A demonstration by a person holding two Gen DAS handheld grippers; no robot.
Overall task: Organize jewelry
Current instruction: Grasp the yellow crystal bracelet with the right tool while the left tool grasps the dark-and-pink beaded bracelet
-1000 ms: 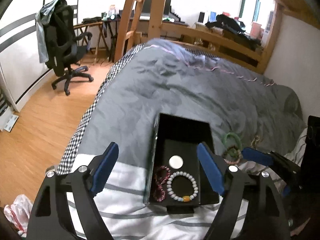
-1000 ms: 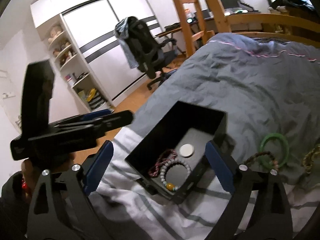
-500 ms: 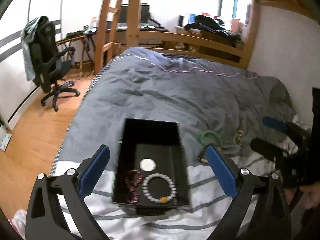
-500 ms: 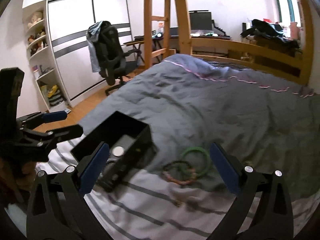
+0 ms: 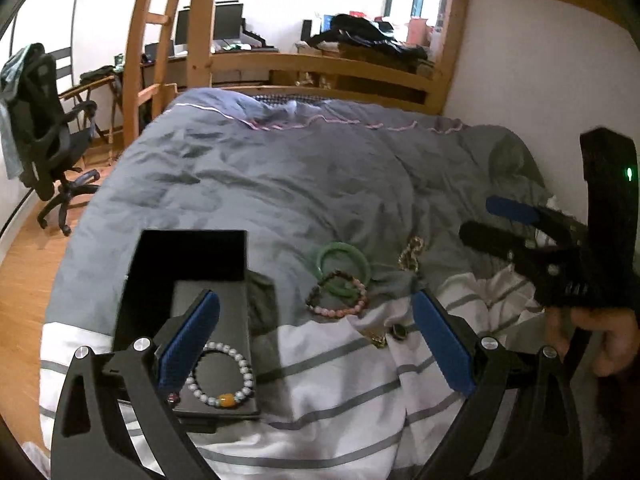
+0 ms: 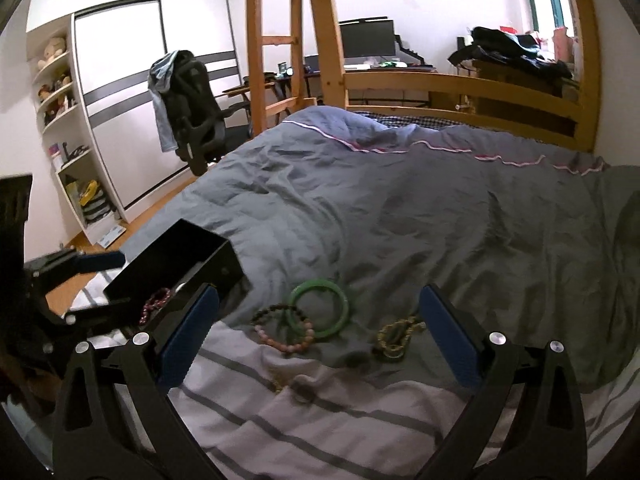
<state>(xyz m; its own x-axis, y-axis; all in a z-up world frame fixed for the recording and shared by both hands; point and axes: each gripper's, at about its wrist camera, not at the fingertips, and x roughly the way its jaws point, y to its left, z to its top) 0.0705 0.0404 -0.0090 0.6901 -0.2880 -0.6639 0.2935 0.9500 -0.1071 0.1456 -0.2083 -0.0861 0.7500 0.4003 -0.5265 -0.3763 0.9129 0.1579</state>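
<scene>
Both grippers are spread wide and holding nothing. The left gripper (image 5: pixel 316 336) hangs over the bed with one finger above the open black rectangular jewelry box (image 5: pixel 188 280), which sits on the grey duvet (image 5: pixel 260 176) and has a pale beaded bracelet with an amber bead (image 5: pixel 222 380) inside. The right gripper (image 6: pixel 320 332) frames a smooth green jade bangle (image 6: pixel 320 308) overlapping a pink-and-brown beaded bracelet (image 6: pixel 284 330), with a gold chain bracelet (image 6: pixel 396 334) just beside them.
</scene>
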